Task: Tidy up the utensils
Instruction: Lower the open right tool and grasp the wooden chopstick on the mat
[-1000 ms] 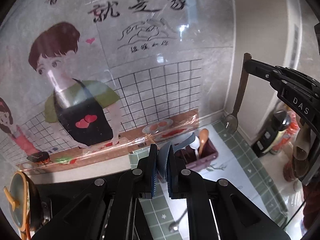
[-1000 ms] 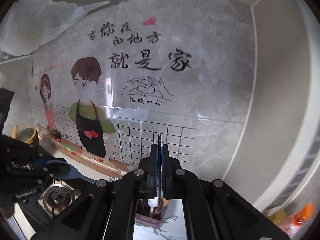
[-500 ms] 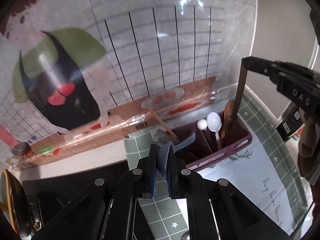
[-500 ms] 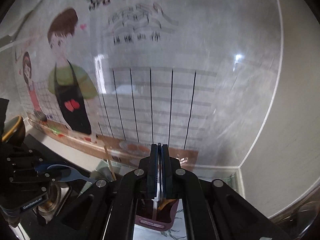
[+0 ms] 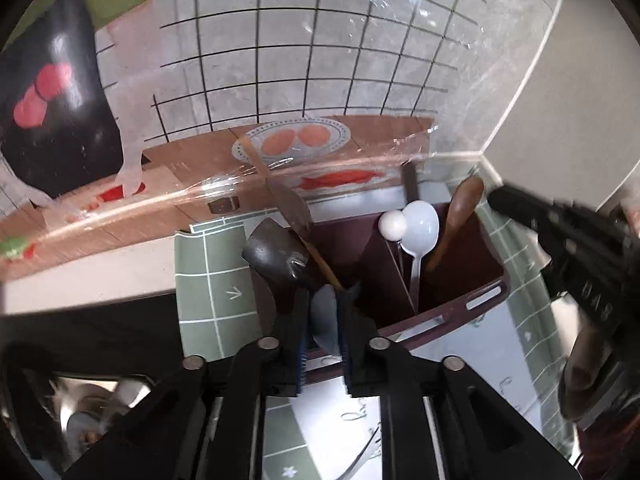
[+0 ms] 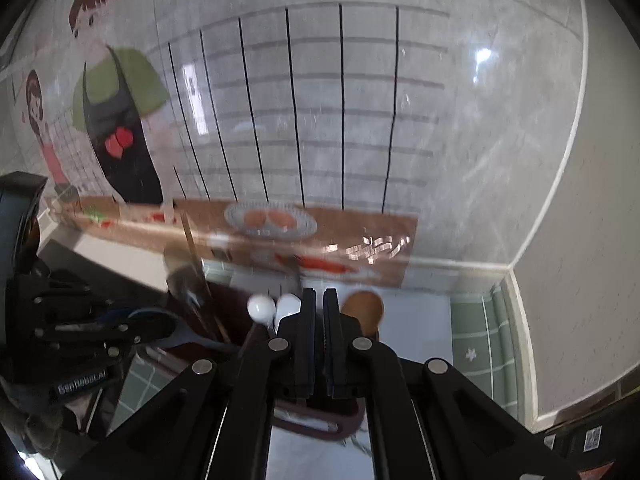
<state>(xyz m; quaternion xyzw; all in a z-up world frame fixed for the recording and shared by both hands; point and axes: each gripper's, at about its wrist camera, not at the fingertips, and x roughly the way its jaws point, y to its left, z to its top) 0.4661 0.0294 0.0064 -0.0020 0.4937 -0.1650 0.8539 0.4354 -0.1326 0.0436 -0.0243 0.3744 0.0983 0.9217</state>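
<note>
Over the maroon utensil caddy (image 5: 460, 312), the left hand-held gripper (image 5: 323, 320) has just been spreading its jaws, with the grey-blue handle of a utensil (image 5: 325, 312) between them and a visible gap at each side, so the clamp looks loosened; whether the pads touch it cannot be told. The caddy sits on the worktop directly ahead of and below both tools, its white spoon (image 5: 420, 228) and wooden spoon (image 5: 460, 216) standing with their long axes tilted up toward the wall. The right hand-held gripper (image 6: 316, 320) shows jaws nearly together over that compartment, and nothing visible between them. Only the left view shows the caddy's divider and slotted front rim; the right view reveals the other tool poised left of the caddy.
</note>
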